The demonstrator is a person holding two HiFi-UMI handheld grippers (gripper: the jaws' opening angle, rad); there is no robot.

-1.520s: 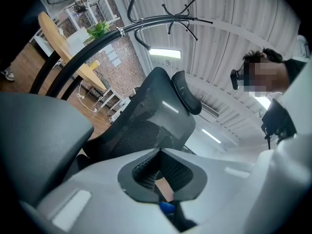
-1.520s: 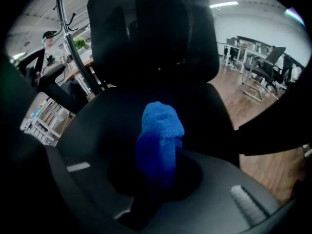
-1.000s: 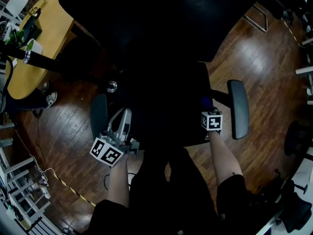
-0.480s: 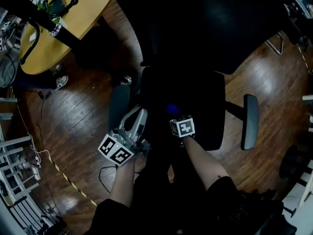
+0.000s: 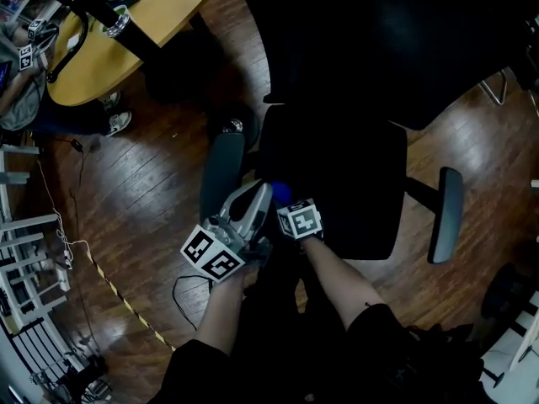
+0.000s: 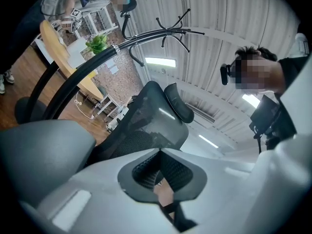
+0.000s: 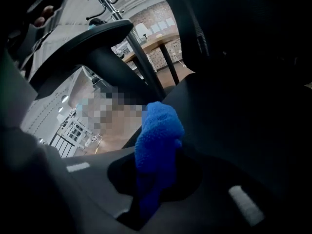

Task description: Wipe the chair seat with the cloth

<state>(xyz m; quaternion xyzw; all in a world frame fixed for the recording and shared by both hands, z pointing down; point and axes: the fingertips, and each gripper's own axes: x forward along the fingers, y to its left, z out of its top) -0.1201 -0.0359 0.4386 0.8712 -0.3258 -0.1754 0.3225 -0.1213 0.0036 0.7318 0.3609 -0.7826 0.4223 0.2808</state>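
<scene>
1. Head view: the right gripper (image 5: 285, 204) is over the left edge of the black chair seat (image 5: 345, 175), with the blue cloth (image 5: 280, 193) at its tip. The left gripper (image 5: 255, 199) lies just to its left, alongside the grey armrest (image 5: 222, 173). A wooden bench (image 5: 126, 40) stands well beyond both grippers, ahead and to the left.
2. Left gripper view: the left gripper (image 6: 159, 152) has its jaws drawn together with nothing held. The chair's mesh backrest (image 6: 146, 116) rises ahead of it, and the armrest (image 6: 44, 150) bulks close on its left.
3. Right gripper view: the right gripper (image 7: 156, 167) is clamped on the cloth (image 7: 158, 130), which stands up out of the jaws. The dark seat (image 7: 234, 126) spreads ahead and to the right of the gripper.
</scene>
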